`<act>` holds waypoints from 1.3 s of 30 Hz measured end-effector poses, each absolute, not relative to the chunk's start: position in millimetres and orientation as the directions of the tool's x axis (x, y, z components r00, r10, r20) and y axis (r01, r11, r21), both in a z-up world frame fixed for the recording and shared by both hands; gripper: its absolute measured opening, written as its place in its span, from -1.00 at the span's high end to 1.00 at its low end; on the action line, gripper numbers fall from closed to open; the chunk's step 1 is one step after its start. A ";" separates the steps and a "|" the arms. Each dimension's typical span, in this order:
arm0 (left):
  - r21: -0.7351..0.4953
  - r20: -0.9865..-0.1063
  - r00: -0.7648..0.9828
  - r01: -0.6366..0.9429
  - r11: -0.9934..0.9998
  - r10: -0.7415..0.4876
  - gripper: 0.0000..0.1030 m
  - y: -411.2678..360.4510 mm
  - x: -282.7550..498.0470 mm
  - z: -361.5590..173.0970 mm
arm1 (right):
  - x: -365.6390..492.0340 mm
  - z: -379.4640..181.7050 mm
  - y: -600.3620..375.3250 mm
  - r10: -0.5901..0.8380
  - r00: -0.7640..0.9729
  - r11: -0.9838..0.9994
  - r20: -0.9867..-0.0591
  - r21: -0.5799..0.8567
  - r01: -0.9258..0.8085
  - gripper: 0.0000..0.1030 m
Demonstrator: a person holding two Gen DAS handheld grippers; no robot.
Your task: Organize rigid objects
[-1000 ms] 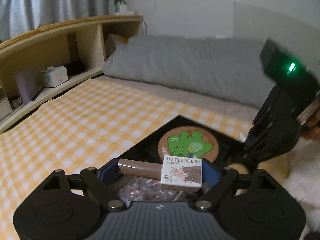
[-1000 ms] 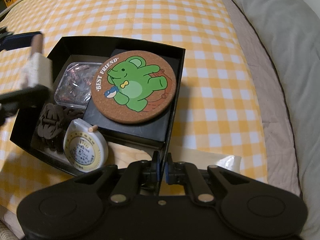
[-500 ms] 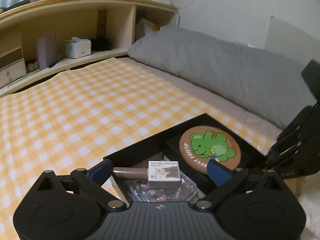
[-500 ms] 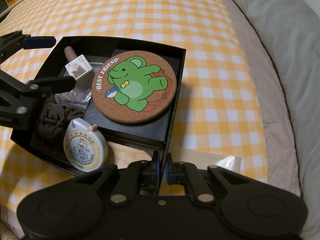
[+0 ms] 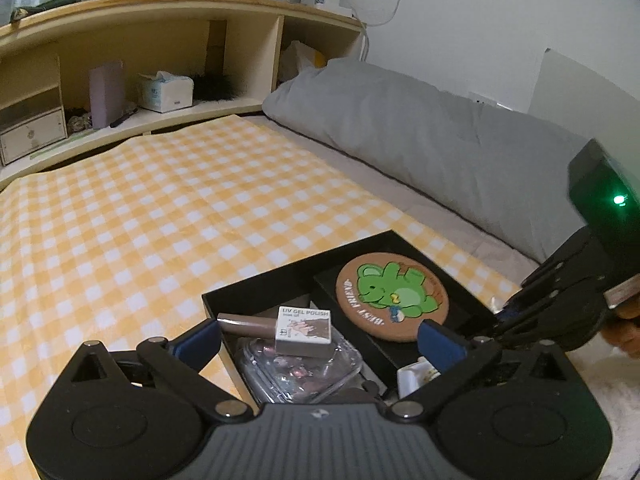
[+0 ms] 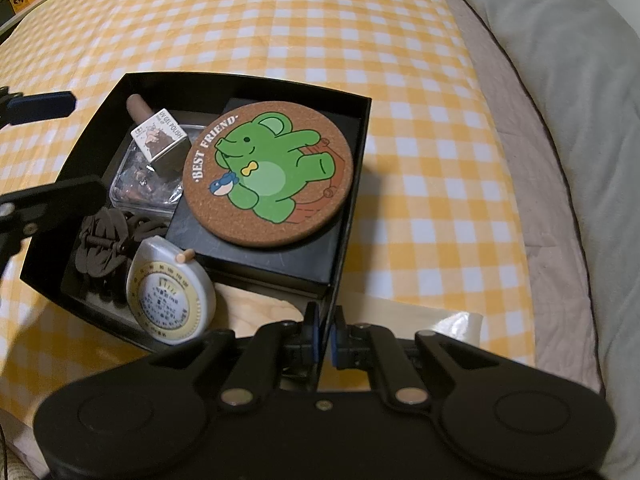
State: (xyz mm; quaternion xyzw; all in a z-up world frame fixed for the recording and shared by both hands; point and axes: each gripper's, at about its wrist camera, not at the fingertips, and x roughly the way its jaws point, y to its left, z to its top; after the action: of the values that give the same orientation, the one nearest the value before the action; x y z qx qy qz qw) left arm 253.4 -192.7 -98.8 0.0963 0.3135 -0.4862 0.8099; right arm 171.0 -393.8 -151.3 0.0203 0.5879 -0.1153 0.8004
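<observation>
A black box (image 6: 248,80) lies on the yellow checked blanket. It holds a cork coaster (image 6: 268,172) with a green bear on a smaller black box, a clear plastic case (image 6: 136,188), brown hair claws (image 6: 100,248) and a tape measure (image 6: 170,296). The gel polish bottle (image 5: 304,330) lies on its side on top of the clear case. My left gripper (image 5: 320,338) is open wide, its fingers either side of the bottle and touching nothing. My right gripper (image 6: 324,340) is shut on the box's near wall.
A grey pillow (image 5: 400,132) runs along the bed's far side. A wooden headboard shelf (image 5: 160,20) holds a tissue box (image 5: 164,92) and small items. Bare checked blanket (image 5: 160,220) spreads left of the box. A cream sheet (image 6: 420,316) lies under the box's near corner.
The left jaws spread and let go of the gel polish bottle, which now rests on the clear case. The left gripper rolled and drew back a little. The right gripper kept still.
</observation>
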 end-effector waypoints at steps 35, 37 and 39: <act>-0.151 -0.552 0.520 0.706 0.692 -0.651 -1.00 -66.2 113.9 42.5 | -9.9 24.4 -295.5 -0.276 0.744 0.903 -0.609 0.100 0.418 -1.00; -0.154 -0.550 0.521 0.705 0.692 -0.653 -1.00 -60.0 106.7 43.8 | -20.0 26.5 -284.8 -0.311 0.753 0.909 -0.580 0.048 0.413 -1.00; -0.154 -0.551 0.522 0.703 0.694 -0.651 -1.00 -53.8 99.2 42.8 | -32.7 28.1 -274.6 -0.352 0.766 0.911 -0.538 -0.010 0.412 -1.00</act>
State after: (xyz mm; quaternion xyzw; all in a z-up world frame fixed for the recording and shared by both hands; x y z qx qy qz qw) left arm 99.2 -53.8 42.8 0.0440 0.2968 -0.3885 0.8712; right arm -32.7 -274.6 28.1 0.0544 0.2752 -0.2038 0.9380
